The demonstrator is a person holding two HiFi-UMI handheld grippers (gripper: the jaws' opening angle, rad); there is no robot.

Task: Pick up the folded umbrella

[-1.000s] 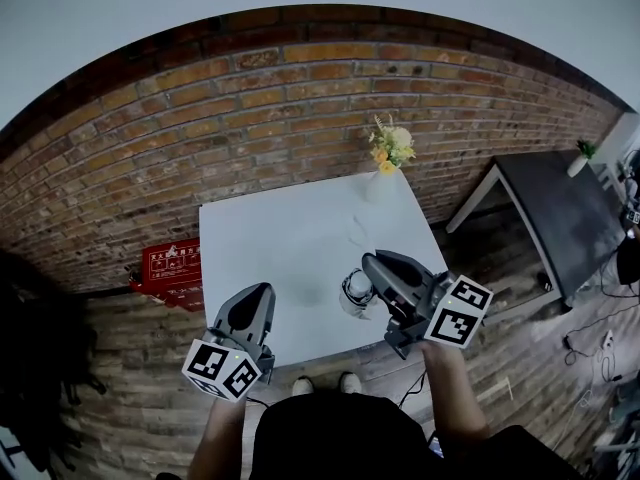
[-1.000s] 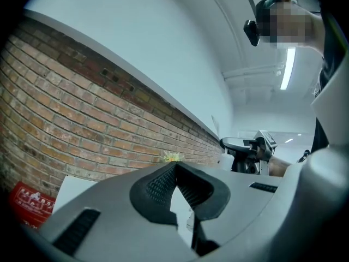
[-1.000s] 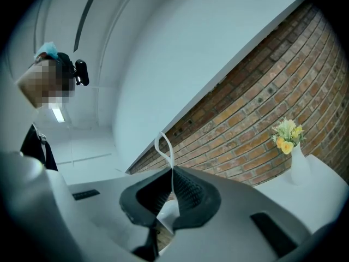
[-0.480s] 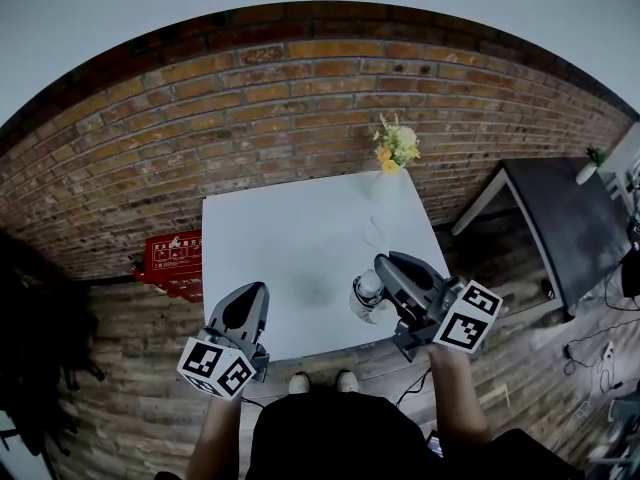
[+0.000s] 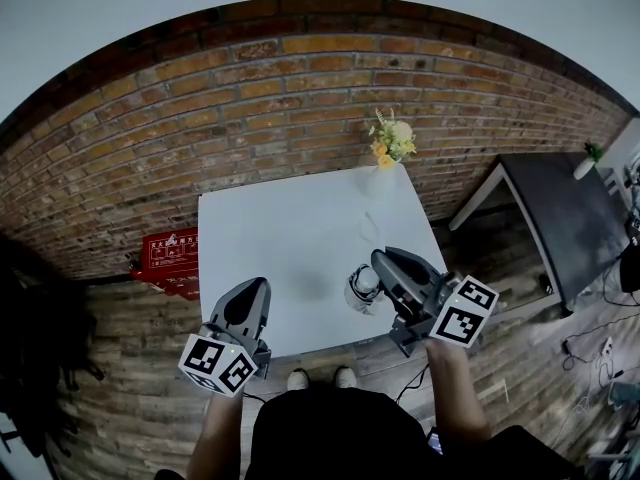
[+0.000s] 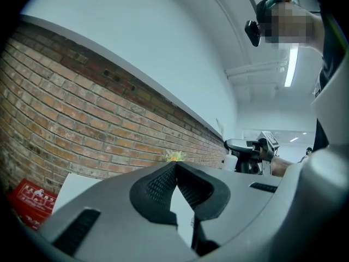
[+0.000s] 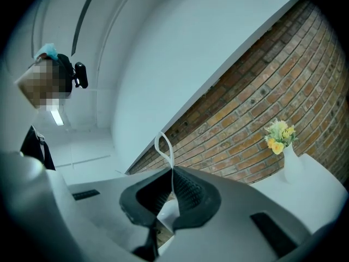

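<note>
The folded umbrella (image 5: 357, 289) is white and hangs just over the white table (image 5: 280, 238) near its front right edge. My right gripper (image 5: 379, 259) is shut on its thin white strap, and the strap's loop (image 5: 370, 230) sticks out past the jaw tips. In the right gripper view the loop (image 7: 163, 144) rises above the shut right gripper (image 7: 173, 170), and a bit of white umbrella (image 7: 167, 215) shows under the jaws. My left gripper (image 5: 254, 288) hovers at the table's front left edge, shut and empty. In the left gripper view the left gripper (image 6: 175, 166) has its pads pressed together.
A white vase of yellow flowers (image 5: 389, 150) stands at the table's back right corner, against the brick wall (image 5: 200, 118). A red box (image 5: 168, 262) lies on the wooden floor to the left. A dark side table (image 5: 560, 213) stands to the right.
The right gripper with the umbrella has drifted slightly right and back again. The left gripper stays where it was, still shut.
</note>
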